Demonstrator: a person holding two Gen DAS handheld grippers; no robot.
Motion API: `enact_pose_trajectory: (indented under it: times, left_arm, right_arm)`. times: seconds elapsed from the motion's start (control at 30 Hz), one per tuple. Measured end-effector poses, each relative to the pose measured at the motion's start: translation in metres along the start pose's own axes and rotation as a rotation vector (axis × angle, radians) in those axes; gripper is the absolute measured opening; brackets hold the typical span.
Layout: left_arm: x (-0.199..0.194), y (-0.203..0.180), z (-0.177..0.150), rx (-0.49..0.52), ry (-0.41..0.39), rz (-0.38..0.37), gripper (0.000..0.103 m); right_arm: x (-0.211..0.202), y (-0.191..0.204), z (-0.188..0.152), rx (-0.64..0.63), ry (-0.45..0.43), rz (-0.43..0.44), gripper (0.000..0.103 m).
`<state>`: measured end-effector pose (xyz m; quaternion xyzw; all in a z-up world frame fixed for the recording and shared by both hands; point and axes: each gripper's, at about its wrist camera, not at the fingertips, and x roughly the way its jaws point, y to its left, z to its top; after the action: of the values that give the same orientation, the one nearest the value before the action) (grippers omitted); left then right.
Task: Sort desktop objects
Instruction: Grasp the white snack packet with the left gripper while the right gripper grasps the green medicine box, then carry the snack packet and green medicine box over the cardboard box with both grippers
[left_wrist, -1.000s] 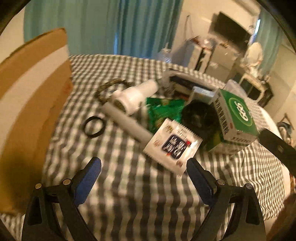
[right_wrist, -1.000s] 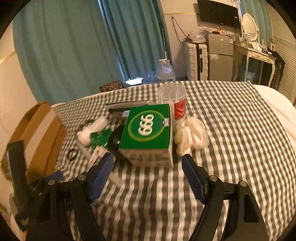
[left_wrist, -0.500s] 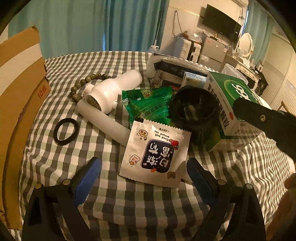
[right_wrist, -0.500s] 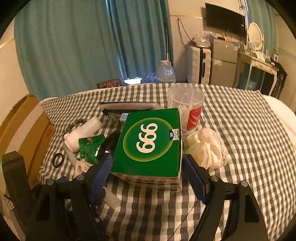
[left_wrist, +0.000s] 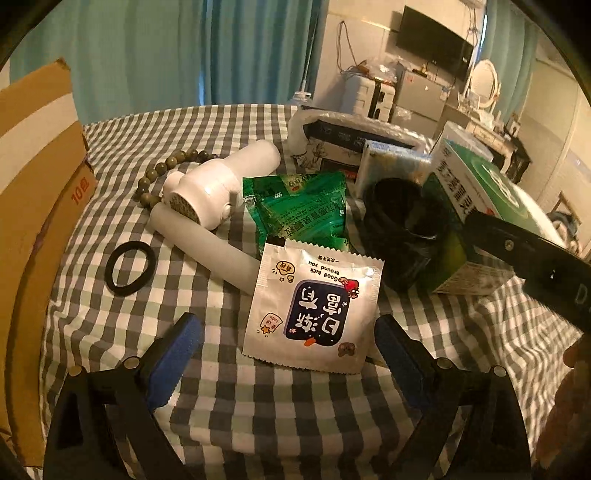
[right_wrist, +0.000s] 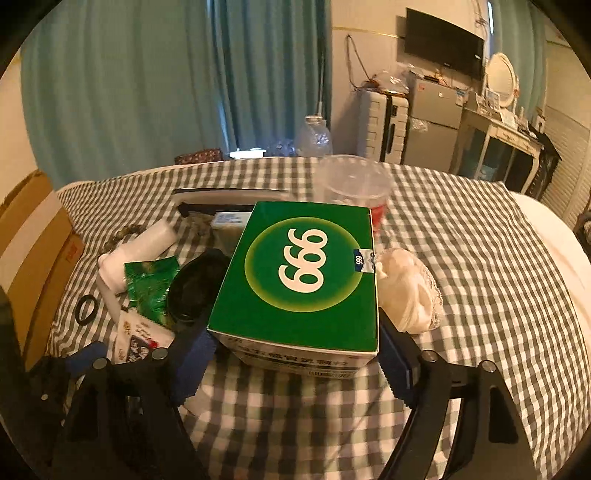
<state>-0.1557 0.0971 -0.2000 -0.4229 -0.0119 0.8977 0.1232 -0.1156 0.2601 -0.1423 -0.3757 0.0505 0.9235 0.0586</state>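
Claws both spread: my left gripper (left_wrist: 286, 345) frames the white sachet (left_wrist: 314, 306), my right gripper (right_wrist: 295, 363) flanks the green 999 box (right_wrist: 301, 277).

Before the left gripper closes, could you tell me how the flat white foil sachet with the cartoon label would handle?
The white foil sachet looks thin and flat, so probably light and floppy. Its glossy film may slip between the pads. One corner rests on the translucent white tube, which could roll if nudged.
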Motion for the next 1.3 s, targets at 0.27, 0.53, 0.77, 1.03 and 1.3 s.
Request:
enact_pose_trajectory:
  times: [0.27,0.53,0.77,1.03,1.3]
  left_arm:
    - [-0.014,-0.009,-0.008,0.094,0.021,-0.059,0.038]
    - [-0.041,0.005,-0.010,0.048,0.027,-0.085,0.030]
    - [-0.080,0.008,-0.011,0.044,-0.010,-0.074,0.030]
    - [-0.124,0.014,0.010,-0.023,-0.006,-0.082,0.030]
    - [-0.174,0.015,0.025,-0.002,-0.065,-0.069,0.030]
  right_arm:
    - [-0.036,-0.023,-0.005,0.061,-0.017,0.026,0.079]
    - [-0.069,-0.028,-0.007,0.057,-0.052,0.033,0.078]
    - [-0.099,-0.031,-0.016,0.079,-0.055,0.074,0.077]
    - [-0.146,-0.030,-0.019,0.116,-0.076,0.135,0.077]
    - [-0.187,-0.002,-0.011,0.090,-0.117,0.180,0.077]
